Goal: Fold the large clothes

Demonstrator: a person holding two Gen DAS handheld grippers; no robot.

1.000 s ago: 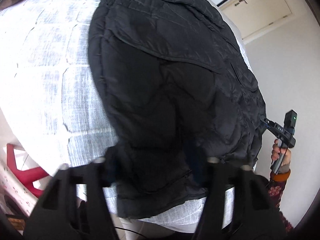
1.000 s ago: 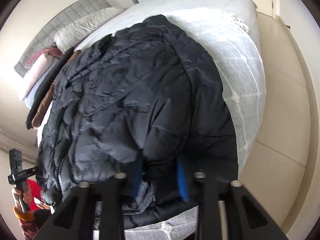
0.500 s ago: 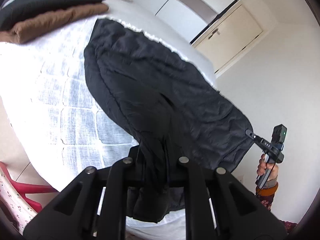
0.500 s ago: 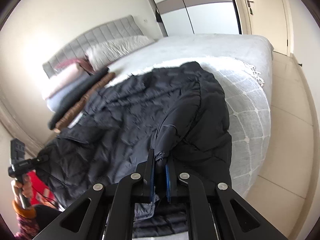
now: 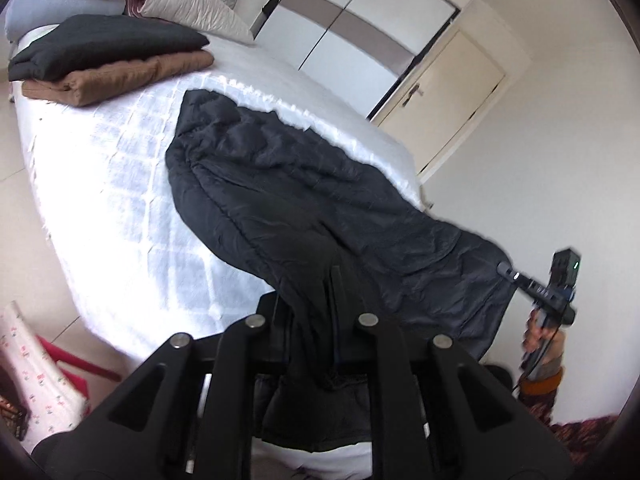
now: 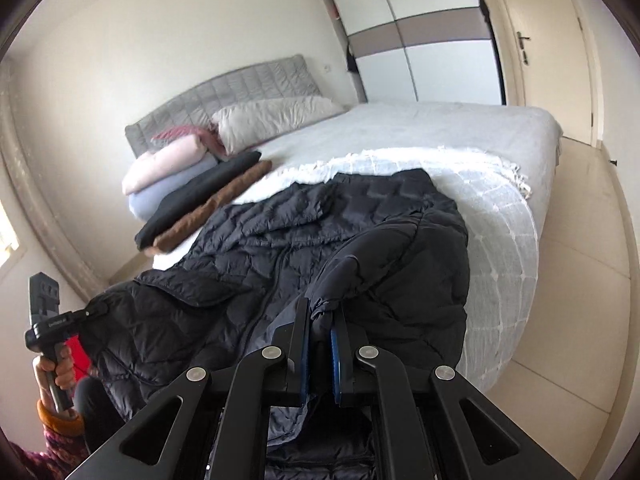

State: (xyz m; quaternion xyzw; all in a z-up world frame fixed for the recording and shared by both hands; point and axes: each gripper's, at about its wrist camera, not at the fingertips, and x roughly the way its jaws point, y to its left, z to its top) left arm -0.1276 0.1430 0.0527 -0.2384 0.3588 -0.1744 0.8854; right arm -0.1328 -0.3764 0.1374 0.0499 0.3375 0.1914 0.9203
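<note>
A large black quilted jacket (image 5: pixel 304 200) lies spread on the white checked blanket (image 5: pixel 120 184) of the bed. It also shows in the right wrist view (image 6: pixel 304 248). My left gripper (image 5: pixel 316 312) is shut on the jacket's near edge and lifts it off the bed's foot. My right gripper (image 6: pixel 320 320) is shut on another bunched part of the near edge. Each gripper shows in the other's view, the right (image 5: pixel 520 280) and the left (image 6: pixel 84 314), pinching opposite corners of the raised hem.
Folded black (image 5: pixel 104 48) and brown (image 5: pixel 124 76) clothes are stacked near the pillows (image 6: pixel 276 120) at the bed's head. A grey headboard (image 6: pixel 224 96), a sliding wardrobe (image 6: pixel 424 48) and a door (image 6: pixel 540 52) stand behind. A red chair (image 5: pixel 76 364) is at lower left.
Both grippers have shut on the jacket's near edge and lifted it up and back from the bed. The views have tilted up to show the room.
</note>
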